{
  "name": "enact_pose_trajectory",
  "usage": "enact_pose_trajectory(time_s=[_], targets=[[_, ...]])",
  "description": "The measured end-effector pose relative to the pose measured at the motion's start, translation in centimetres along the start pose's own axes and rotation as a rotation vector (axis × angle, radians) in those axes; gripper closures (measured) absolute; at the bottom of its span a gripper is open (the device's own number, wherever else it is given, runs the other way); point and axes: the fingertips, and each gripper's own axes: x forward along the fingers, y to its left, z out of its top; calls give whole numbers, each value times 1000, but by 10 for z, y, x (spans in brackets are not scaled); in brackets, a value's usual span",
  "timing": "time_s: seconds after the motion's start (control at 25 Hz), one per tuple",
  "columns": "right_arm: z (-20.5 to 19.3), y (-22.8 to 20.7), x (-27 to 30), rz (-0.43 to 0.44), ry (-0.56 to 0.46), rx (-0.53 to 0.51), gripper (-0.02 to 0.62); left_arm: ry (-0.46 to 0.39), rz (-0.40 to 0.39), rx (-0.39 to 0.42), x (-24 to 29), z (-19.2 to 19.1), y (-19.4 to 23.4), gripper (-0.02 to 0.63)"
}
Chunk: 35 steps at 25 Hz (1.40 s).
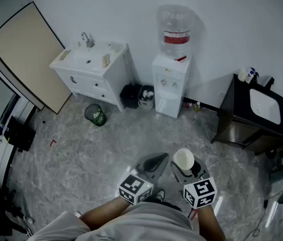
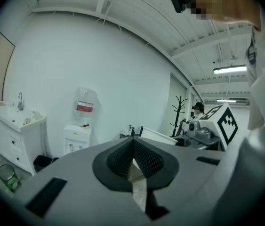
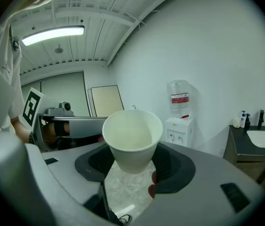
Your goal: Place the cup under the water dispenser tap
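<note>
An empty white paper cup [image 3: 132,140] stands upright between the jaws of my right gripper [image 3: 131,166], which is shut on its lower wall; the cup [image 1: 184,159] shows from above in the head view, held by the right gripper [image 1: 185,170] over the floor. The white water dispenser [image 1: 170,84] with a clear bottle on top stands against the far wall, well ahead of both grippers; it also appears as the dispenser [image 3: 180,126] beyond the cup. My left gripper [image 1: 154,163] is shut with nothing in it, jaws pressed together [image 2: 133,161].
A white sink cabinet [image 1: 92,72] stands left of the dispenser, with black bins [image 1: 137,96] between them and a green wire basket [image 1: 96,115] on the marble floor. A dark cabinet with a sink [image 1: 258,115] is at the right. A large board [image 1: 25,54] leans at left.
</note>
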Motion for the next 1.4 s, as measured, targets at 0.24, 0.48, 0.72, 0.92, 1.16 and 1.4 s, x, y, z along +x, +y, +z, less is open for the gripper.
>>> enact_pose_trajectory(time_s=[0.24, 0.48, 0.72, 0.92, 1.16, 1.4], targets=[[2, -14, 19, 2, 8, -2, 333, 2, -1, -6, 18, 1, 18, 603], [14, -38, 61, 9, 14, 38, 333, 2, -10, -20, 46, 3, 57, 603], [40, -72, 134, -24, 6, 38, 331, -3, -26, 3, 88, 14, 129, 603], [62, -110, 210, -73, 24, 41, 331, -1, -51, 57, 132, 33, 206, 603], [76, -151, 274, -150, 17, 36, 331, -8, -102, 86, 175, 43, 269, 603], [79, -197, 325, -186, 26, 50, 331, -28, -111, 85, 222, 49, 317, 603]])
